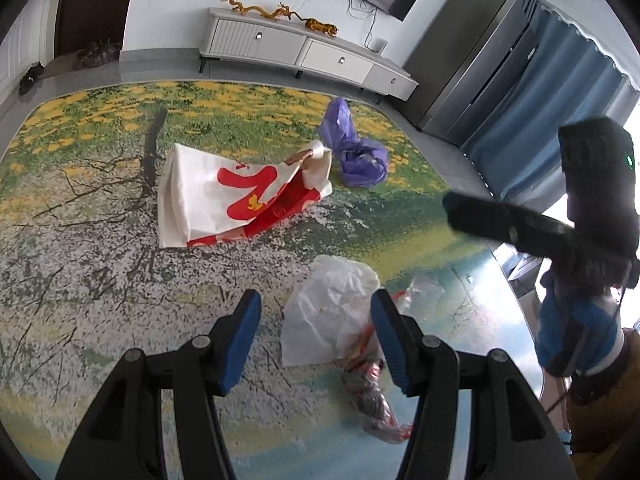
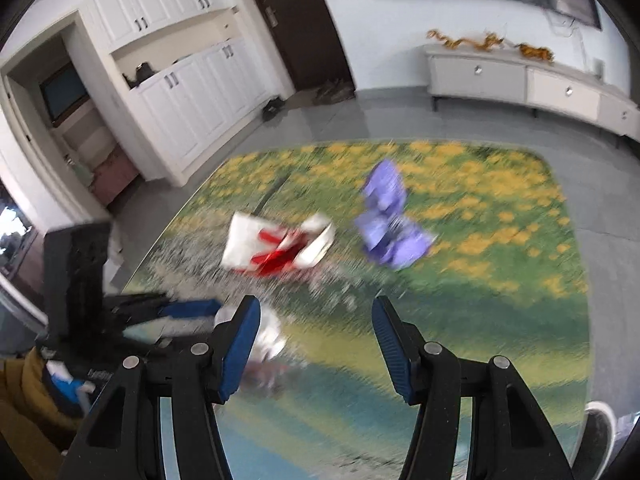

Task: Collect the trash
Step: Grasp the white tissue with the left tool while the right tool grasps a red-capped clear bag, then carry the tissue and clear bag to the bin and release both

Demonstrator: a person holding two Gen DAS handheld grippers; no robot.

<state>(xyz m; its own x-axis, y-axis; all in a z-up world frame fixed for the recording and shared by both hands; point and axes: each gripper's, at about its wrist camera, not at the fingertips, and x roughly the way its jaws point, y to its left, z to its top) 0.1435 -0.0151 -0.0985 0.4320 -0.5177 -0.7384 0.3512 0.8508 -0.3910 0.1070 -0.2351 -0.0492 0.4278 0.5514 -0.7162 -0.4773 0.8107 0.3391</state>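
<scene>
Rug [image 1: 100,280]: on the floor before me, under all the litter.
Crumpled bag [image 1: 332,312]: nearest, between my left gripper's [image 1: 316,340] parted jaws, apart from the pads.
Printed sack [image 1: 240,200]: behind the crumpled bag, mid-rug.
Knotted bag [image 1: 356,152]: right of the printed sack, just beside it.
Cabinet [image 1: 304,52]: against the far wall, beyond the rug.
My right gripper [image 2: 316,344]: over bare rug, right of my left.

Floral rug [image 1: 100,240] on grey floor; white TV cabinet [image 1: 304,54] with golden dragon figurines [image 1: 260,10]; blue curtain [image 1: 560,92].
</scene>
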